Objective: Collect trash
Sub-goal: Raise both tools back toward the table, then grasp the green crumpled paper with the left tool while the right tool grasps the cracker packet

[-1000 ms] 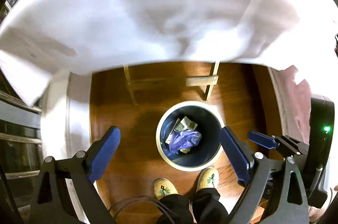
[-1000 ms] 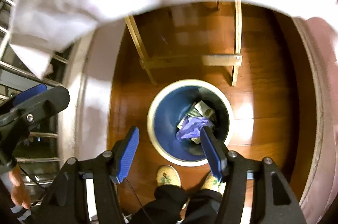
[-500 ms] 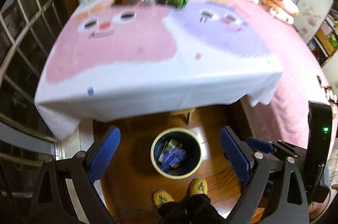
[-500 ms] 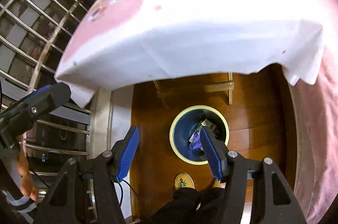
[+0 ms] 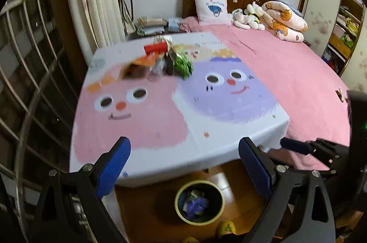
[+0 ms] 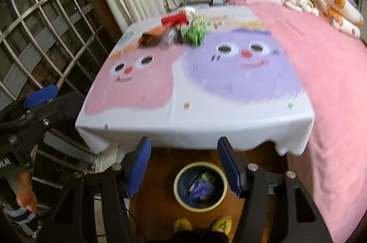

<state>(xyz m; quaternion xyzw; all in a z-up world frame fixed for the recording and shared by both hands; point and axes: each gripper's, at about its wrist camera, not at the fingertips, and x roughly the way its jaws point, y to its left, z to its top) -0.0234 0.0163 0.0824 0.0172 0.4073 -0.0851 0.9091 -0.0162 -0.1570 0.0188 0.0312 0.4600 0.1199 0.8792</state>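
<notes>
A pile of trash [image 5: 160,59] lies at the far side of the table: a red tube, orange and green wrappers, clear plastic. It also shows in the right wrist view [image 6: 179,29]. A round blue bin [image 5: 199,202] with a pale rim stands on the floor under the table's near edge and holds purple and other scraps; it also shows in the right wrist view [image 6: 200,186]. My left gripper [image 5: 183,162] is open and empty above the near table edge. My right gripper [image 6: 184,166] is open and empty above the bin.
The table [image 5: 146,123] wears a cartoon-face cloth in pink and purple. A pink bed [image 5: 286,73] with pillows and plush toys lies to the right. A barred window [image 6: 45,32] and curtains stand to the left. My slippers [image 6: 201,223] are by the bin.
Both grippers have risen from low over the bin and tilted up. The view went from the floor under the cloth to the whole tabletop and room. Both stayed open.
</notes>
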